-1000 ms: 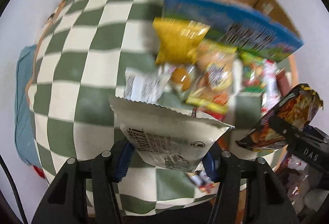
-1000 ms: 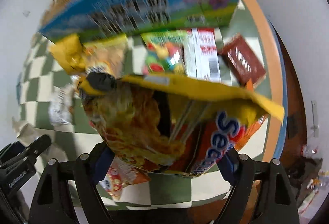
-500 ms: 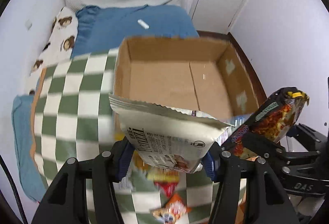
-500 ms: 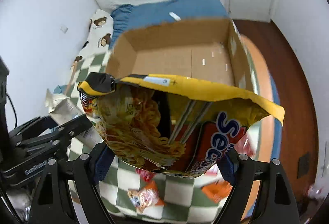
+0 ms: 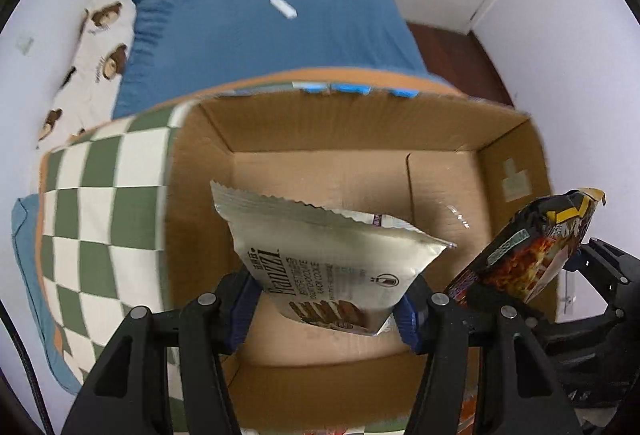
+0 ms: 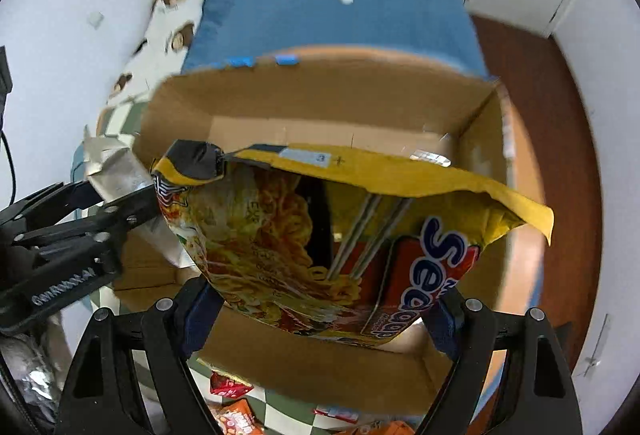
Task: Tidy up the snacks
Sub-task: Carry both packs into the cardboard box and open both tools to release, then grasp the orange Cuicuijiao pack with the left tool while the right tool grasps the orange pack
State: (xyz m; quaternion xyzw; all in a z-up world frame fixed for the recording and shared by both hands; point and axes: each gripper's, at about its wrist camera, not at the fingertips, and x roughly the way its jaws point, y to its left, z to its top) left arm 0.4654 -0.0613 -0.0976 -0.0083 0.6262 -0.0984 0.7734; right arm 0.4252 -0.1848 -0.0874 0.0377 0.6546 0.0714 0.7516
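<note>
Silver cookie packet (image 5: 332,267) sits clamped between the left gripper (image 5: 328,309) fingers, above the open cardboard box (image 5: 352,139) on the checkered cloth (image 5: 100,195). From the right wrist, the right gripper (image 6: 320,319) fingers pinch a yellow noodle packet (image 6: 328,247) over the same box (image 6: 320,107).

Two pairs of black tongs are in view, the left tongs (image 5: 328,309) and the right tongs (image 6: 320,319), and each clamps one packet: one silver foil cookie bag (image 5: 332,255) and one yellow-and-orange instant noodle packet (image 6: 340,235). There is one open brown cardboard box (image 5: 320,171), with nothing lying on the part of its floor that shows. One small white oblong object (image 5: 283,7) lies on the blue bed sheet (image 5: 256,35). Below the box, at least four small red or orange snack packets (image 6: 230,387) show at the frame's edge; the blur hides any exact total.
</note>
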